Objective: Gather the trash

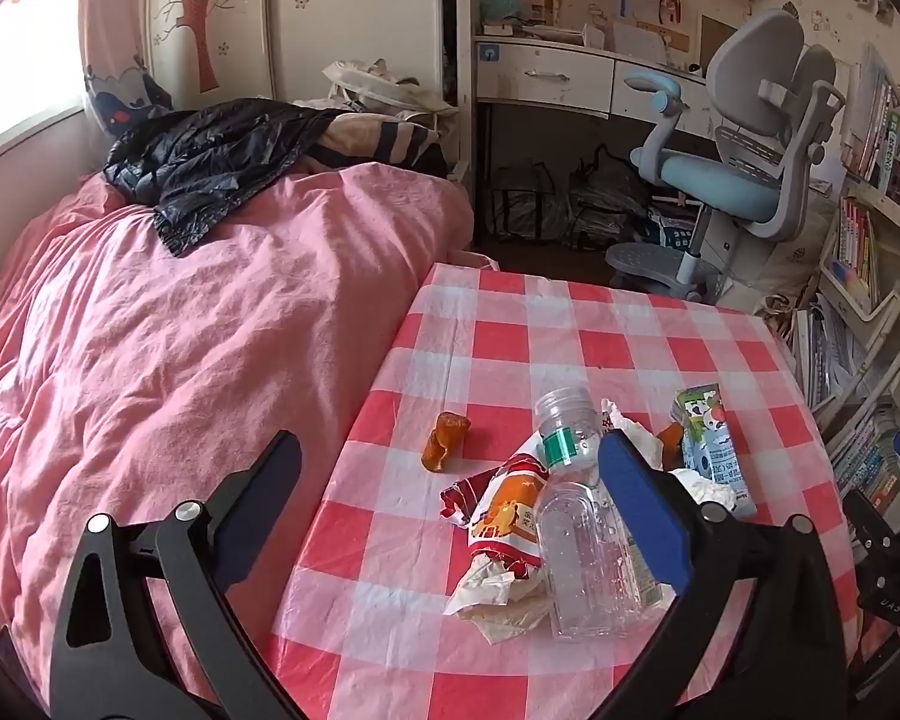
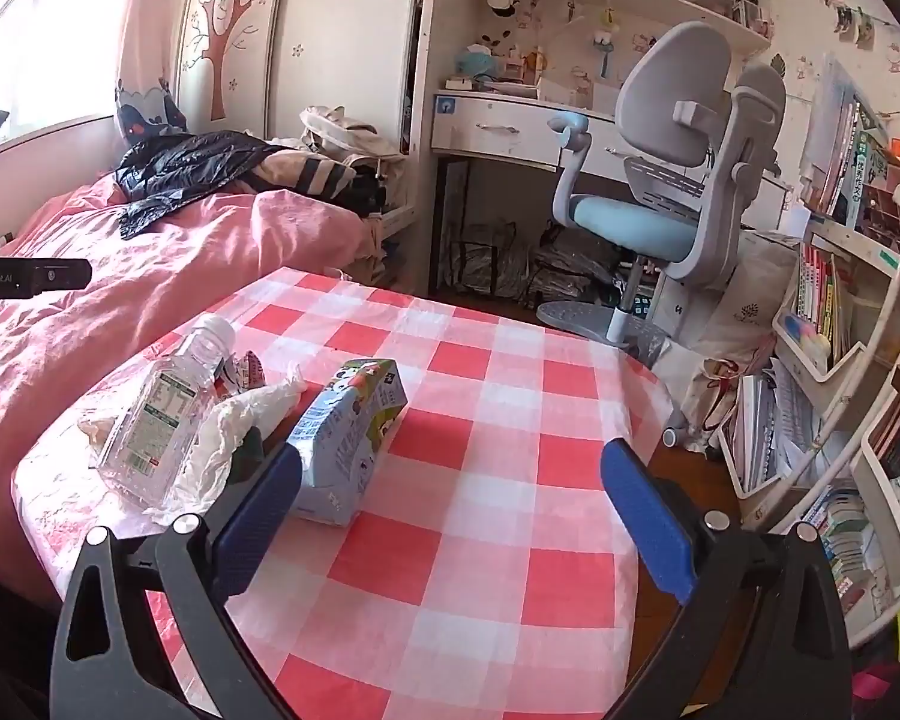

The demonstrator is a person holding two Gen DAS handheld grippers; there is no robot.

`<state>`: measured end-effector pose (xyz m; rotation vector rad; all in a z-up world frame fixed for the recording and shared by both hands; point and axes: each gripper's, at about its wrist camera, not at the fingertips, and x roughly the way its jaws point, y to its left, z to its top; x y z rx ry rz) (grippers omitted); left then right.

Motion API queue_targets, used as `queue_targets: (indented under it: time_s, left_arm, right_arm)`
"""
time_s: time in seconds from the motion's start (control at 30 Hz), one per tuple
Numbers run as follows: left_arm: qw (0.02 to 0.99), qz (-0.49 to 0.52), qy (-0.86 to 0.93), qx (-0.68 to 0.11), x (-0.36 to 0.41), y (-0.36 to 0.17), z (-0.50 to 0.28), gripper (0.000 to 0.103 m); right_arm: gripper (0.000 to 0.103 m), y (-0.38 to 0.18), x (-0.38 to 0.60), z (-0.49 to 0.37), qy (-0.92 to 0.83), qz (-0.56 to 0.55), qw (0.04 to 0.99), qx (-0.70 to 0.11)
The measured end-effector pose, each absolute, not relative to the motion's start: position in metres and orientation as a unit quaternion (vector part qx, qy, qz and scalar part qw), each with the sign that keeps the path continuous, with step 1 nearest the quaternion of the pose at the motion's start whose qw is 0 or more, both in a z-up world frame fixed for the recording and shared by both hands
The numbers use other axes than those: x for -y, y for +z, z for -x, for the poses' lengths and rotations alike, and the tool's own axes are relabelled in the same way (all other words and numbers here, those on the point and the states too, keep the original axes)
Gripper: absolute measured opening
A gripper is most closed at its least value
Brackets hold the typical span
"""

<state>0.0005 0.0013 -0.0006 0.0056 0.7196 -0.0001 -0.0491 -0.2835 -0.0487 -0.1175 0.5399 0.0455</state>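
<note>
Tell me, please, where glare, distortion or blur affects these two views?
Left wrist view: the window is blown out white, fisheye bends the bookshelf, the clear bottle stays sharp. Right wrist view: its window is overexposed too, black vignette fills the corners, and the milk carton casts a soft shadow.

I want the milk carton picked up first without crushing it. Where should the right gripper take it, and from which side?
Grip the milk carton across its two long flat sides near mid-length, probably coming from the near end. It lies on its side on the checkered tablecloth, lengthwise away from the open right gripper, whose left finger is already beside it.
</note>
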Motion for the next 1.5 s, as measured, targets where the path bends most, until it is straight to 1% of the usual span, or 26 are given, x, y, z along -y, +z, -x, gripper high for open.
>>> queue_targets:
  time_s: [0.4,0.53,0.8,0.9,1.13,1.27,1.5]
  left_arm:
    - [0.931,-0.01,0.007,-0.364,-0.002,-0.008,-0.002,0.096]
    - [0.932,-0.013,0.006,-0.362,0.0,-0.009,-0.001,0.096]
    - [0.93,-0.013,-0.007,-0.367,0.008,-0.009,-0.003,0.096]
    - [0.936,-0.011,-0.013,-0.351,0.013,-0.009,-0.002,0.096]
    - [0.931,-0.026,-0.009,-0.364,0.015,-0.012,-0.004,0.096]
    - [0.917,-0.026,-0.008,-0.398,0.014,-0.014,-0.005,0.096]
    - [0.927,-0.026,-0.005,-0.373,0.011,-0.011,-0.006,0.096]
  right_arm:
    - [0.096,-0.058,0.277,0.04,0.017,0.084,0.949,-0.302]
    - [0.096,-0.056,0.274,0.042,0.022,0.095,0.949,-0.3]
    - [0.096,-0.053,0.276,0.04,0.025,0.079,0.95,-0.301]
    - [0.096,-0.052,0.275,0.04,0.027,0.077,0.95,-0.302]
    - [0.096,-0.047,0.269,0.044,0.032,0.094,0.951,-0.293]
    - [0.096,-0.051,0.273,0.043,0.029,0.092,0.95,-0.298]
    - [0.096,-0.059,0.274,0.036,0.024,0.084,0.946,-0.314]
